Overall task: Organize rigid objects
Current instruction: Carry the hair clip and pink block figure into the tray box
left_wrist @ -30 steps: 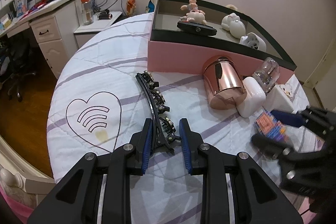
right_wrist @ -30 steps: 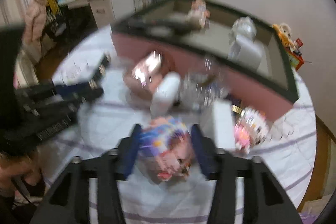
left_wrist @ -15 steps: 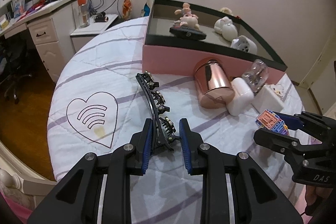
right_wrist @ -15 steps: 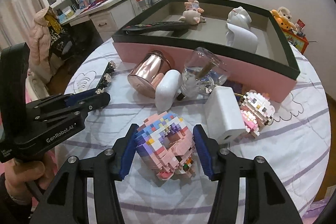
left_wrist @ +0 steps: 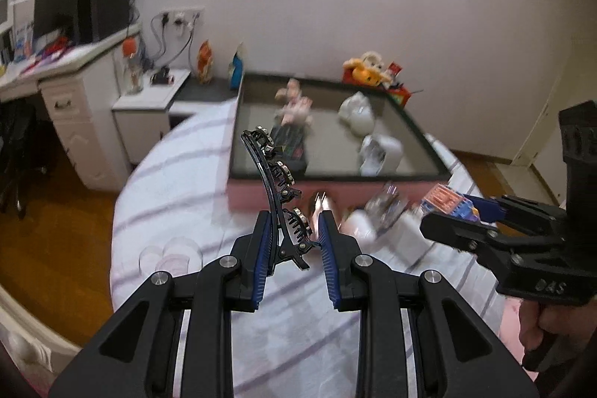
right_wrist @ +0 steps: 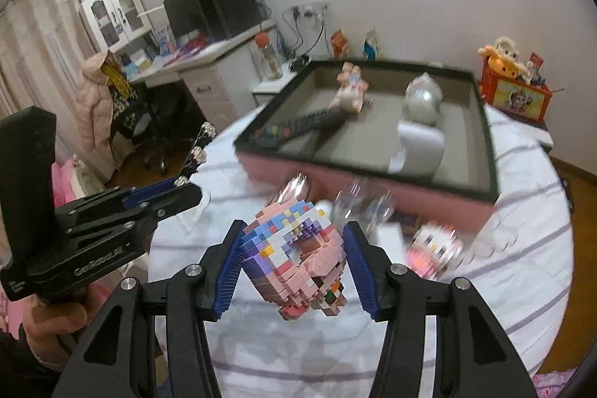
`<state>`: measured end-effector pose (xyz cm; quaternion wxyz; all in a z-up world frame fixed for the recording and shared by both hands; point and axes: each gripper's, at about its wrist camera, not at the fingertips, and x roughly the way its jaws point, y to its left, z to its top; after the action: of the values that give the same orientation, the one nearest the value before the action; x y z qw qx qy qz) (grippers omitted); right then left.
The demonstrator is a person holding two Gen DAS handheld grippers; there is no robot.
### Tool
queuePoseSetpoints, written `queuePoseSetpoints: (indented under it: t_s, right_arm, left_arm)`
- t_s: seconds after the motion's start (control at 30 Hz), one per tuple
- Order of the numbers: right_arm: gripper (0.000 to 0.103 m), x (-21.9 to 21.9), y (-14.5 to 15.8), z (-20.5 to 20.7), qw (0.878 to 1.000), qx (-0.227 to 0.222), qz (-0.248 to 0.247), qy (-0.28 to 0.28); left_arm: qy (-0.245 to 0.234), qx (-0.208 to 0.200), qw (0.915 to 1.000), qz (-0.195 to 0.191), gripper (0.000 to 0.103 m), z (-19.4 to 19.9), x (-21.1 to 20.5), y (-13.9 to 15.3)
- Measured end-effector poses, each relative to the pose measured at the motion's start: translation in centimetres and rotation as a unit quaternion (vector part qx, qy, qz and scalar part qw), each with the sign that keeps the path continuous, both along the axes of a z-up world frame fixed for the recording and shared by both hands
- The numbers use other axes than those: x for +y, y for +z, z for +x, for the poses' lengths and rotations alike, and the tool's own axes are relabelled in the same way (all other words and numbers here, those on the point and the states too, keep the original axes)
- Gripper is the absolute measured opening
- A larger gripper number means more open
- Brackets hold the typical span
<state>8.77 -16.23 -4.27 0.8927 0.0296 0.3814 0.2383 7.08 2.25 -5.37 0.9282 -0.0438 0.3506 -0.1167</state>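
Left gripper (left_wrist: 293, 245): the jaws are clamped on the hinge end of a black hair clip (left_wrist: 274, 189). The clip is held in the air and curves upward to frame centre, its tip overlapping the near left corner of the pink box (left_wrist: 261, 198).

Right gripper (right_wrist: 293, 262): the jaws are clamped on a pink and purple block figure (right_wrist: 294, 248), raised above the striped tablecloth (right_wrist: 503, 286) at lower centre of the frame.

The box occupies the upper centre of the right wrist view. It contains a remote control (right_wrist: 302, 124), a pink figurine (right_wrist: 350, 88) and two white objects (right_wrist: 421, 122). Blurred items lie on the cloth just in front of the box wall.
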Motion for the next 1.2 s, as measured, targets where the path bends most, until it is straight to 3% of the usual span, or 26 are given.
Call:
queuePoseSetpoints:
  t_s: [0.17,0.37,0.67,1.07,1.13,1.17,1.2]
  right_arm:
    - [0.054,-1.8,2.2,2.8,1.000,-0.016,0.007,-0.026]
    - [0.054,-4.1,2.6,7.6,0.998,-0.001,0.020,-0.061]
    - [0.054,-6.0,0.3,14.3,0.995,0.041,0.042,-0.087]
    - [0.055,-6.3,-3.1,18.0,0.989,0.091,0.034,-0.110]
    - [0.055,-6.4,-3.4,18.3,0.988,0.095,0.033,-0.120]
    - [0.056,-6.4,-3.6,18.4,0.987,0.097,0.029,-0.124]
    - [0.058,-6.4,-3.8,18.5,0.986,0.100,0.027,-0.127]
  left_arm:
    - [-0.028,-0.015,0.9995,-0.007,0.026,3.0,-1.7,2.1]
    - [-0.054,-0.006,0.9985,-0.009,0.026,7.5,-4.3,2.3]
    - [-0.082,0.044,0.9957,-0.007,0.026,14.0,-7.8,-0.7]
    - [-0.096,0.087,0.9916,0.006,0.026,16.9,-9.5,-4.0]
    - [-0.089,0.090,0.9918,0.012,0.030,17.0,-9.4,-4.3]
    - [-0.088,0.092,0.9918,0.016,0.041,17.1,-9.4,-4.3]
    - [-0.088,0.092,0.9917,0.020,0.059,17.0,-9.4,-4.3]
